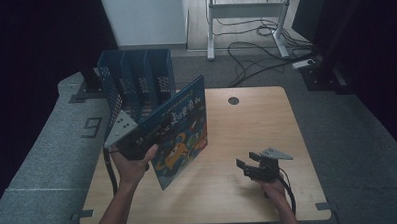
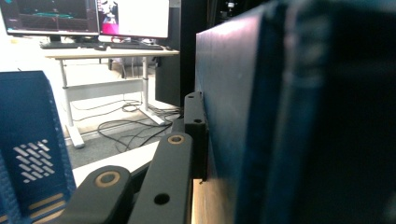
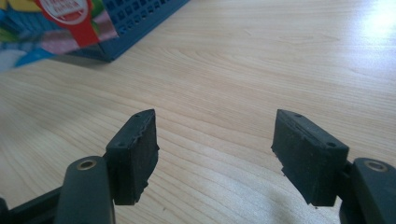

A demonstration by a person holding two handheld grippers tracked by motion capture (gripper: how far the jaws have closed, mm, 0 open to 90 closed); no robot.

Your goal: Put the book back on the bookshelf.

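Observation:
A blue picture book (image 1: 182,132) with cartoon art on its cover stands tilted on edge above the wooden table (image 1: 247,135), lifted at its left side. My left gripper (image 1: 140,139) is shut on the book's edge. In the left gripper view the dark book (image 2: 280,116) sits pressed against one black pad (image 2: 194,126). Behind the book stands a blue perforated file rack (image 1: 135,79) with upright slots. My right gripper (image 1: 247,166) rests low over the table's front right, open, with nothing between its pads (image 3: 135,149).
The rack's corner (image 3: 135,23) and part of the book cover (image 3: 51,23) appear at the far left in the right gripper view. A round cable hole (image 1: 233,101) marks the table's back. Desk legs and cables (image 1: 254,40) lie on the floor beyond.

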